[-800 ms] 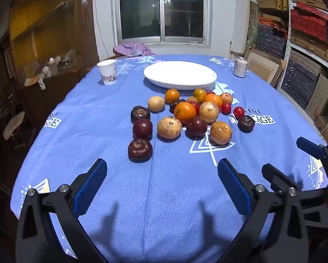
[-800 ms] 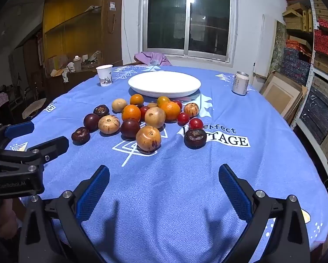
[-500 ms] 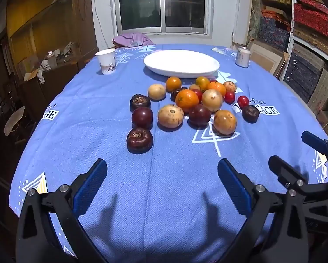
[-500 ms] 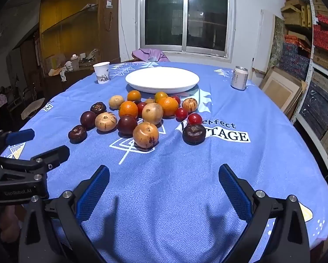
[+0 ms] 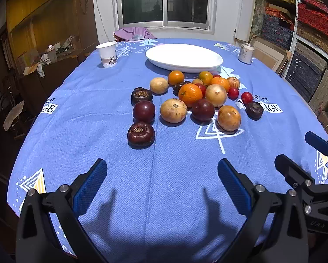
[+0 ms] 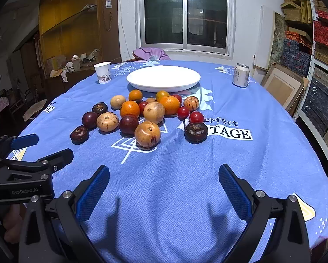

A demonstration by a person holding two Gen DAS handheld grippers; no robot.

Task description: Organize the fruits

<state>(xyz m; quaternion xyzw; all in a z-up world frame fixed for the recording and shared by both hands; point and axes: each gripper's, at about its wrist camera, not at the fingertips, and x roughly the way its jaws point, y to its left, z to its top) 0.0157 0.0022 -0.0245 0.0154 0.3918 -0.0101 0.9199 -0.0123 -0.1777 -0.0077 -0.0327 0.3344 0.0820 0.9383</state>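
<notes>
Several fruits lie loose in a cluster on the blue tablecloth: oranges, tan round fruits, dark purple ones and small red ones. Behind them stands an empty white plate. My left gripper hovers open over bare cloth, short of the nearest dark fruit. My right gripper is open too, in front of the cluster and apart from it. Neither holds anything.
A paper cup stands at the back left and a drink can at the back right. A purple cloth lies behind the table. Stacked boxes line the right wall, and a wooden cabinet the left.
In the left wrist view the fruits and plate have slid slightly up the frame. The right wrist view has barely shifted. Both grippers stay open and empty.
</notes>
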